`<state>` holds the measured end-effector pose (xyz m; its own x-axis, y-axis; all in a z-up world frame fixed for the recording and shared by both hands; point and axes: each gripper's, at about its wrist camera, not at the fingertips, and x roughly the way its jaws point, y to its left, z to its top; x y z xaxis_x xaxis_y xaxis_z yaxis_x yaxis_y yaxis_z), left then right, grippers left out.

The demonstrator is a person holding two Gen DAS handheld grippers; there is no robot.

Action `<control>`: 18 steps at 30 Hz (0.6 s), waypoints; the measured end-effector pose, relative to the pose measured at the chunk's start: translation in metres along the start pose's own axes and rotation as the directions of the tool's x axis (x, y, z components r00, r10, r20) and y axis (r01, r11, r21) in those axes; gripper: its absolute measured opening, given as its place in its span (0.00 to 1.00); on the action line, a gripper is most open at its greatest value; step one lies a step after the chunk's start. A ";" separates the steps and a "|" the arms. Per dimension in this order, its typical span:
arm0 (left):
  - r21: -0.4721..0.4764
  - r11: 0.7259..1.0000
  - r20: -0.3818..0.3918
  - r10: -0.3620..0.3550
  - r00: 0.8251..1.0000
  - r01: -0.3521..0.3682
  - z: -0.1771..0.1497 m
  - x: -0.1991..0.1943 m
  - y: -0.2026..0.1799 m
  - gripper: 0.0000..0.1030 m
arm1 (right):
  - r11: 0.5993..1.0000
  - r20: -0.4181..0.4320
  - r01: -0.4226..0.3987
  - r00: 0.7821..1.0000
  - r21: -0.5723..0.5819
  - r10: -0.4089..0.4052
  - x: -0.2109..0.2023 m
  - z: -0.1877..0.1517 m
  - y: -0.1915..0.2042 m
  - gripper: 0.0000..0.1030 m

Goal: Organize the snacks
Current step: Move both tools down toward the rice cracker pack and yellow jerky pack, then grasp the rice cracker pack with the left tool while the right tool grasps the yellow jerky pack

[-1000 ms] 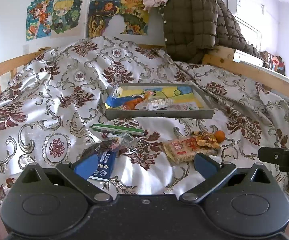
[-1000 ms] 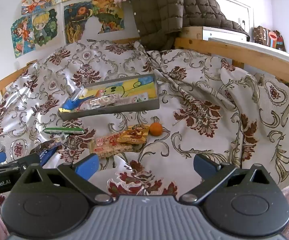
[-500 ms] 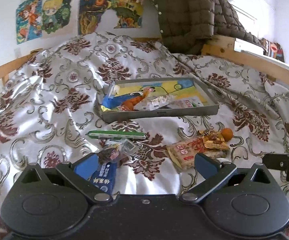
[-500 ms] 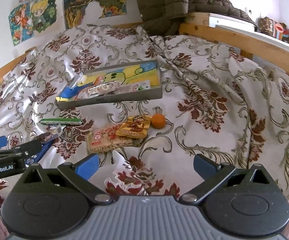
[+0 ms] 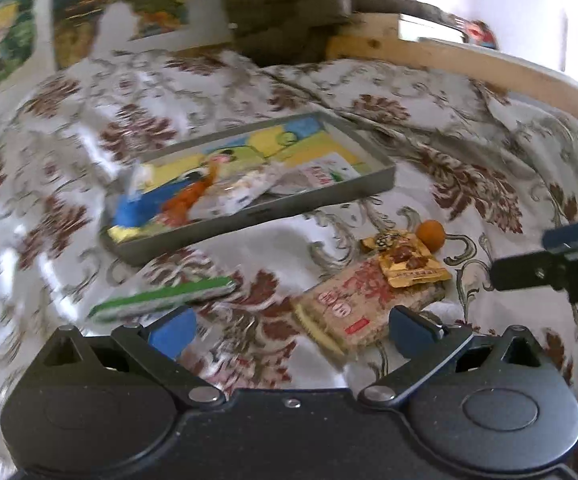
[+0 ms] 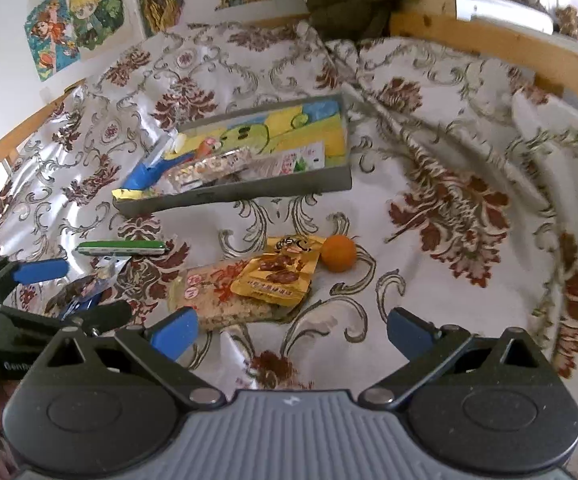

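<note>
our left gripper (image 5: 291, 326) and right gripper (image 6: 291, 330) hover released, holding nothing. nearest, the cracker pack (image 6: 225, 292) lies under the yellow packet (image 6: 279, 276); pinching both could spill one. beyond, the orange ball (image 6: 339, 253) might roll. farthest sits the tray (image 6: 249, 192).

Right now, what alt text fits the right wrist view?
The open right gripper hovers over a floral bedspread near a yellow snack packet lying on a larger rice-cracker pack, beside a small orange. Behind sits a grey tray holding snacks.
</note>
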<state>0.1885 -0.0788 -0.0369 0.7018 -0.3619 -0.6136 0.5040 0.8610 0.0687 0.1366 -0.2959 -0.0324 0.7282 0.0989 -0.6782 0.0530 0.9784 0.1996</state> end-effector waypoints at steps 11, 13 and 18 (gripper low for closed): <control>0.064 0.982 -0.042 -0.173 0.984 0.176 0.005 0.058 -0.004 0.99 | 0.993 -0.021 -0.109 0.994 0.056 0.110 0.052 0.031 -0.023 1.00; 0.111 0.976 -0.051 -0.181 0.982 0.186 0.005 0.062 -0.006 0.99 | 0.990 -0.025 -0.124 0.992 0.072 0.126 0.058 0.034 -0.025 1.00; 0.198 0.958 -0.066 -0.200 0.978 0.209 0.007 0.076 -0.012 0.99 | 0.982 -0.052 -0.147 0.987 0.120 0.154 0.073 0.037 -0.031 1.00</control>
<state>0.2389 -0.1189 -0.0789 0.5521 -0.5026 -0.6652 0.7291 0.6781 0.0927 0.2131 -0.3252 -0.0618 0.6910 0.2577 -0.6753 0.0273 0.9243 0.3806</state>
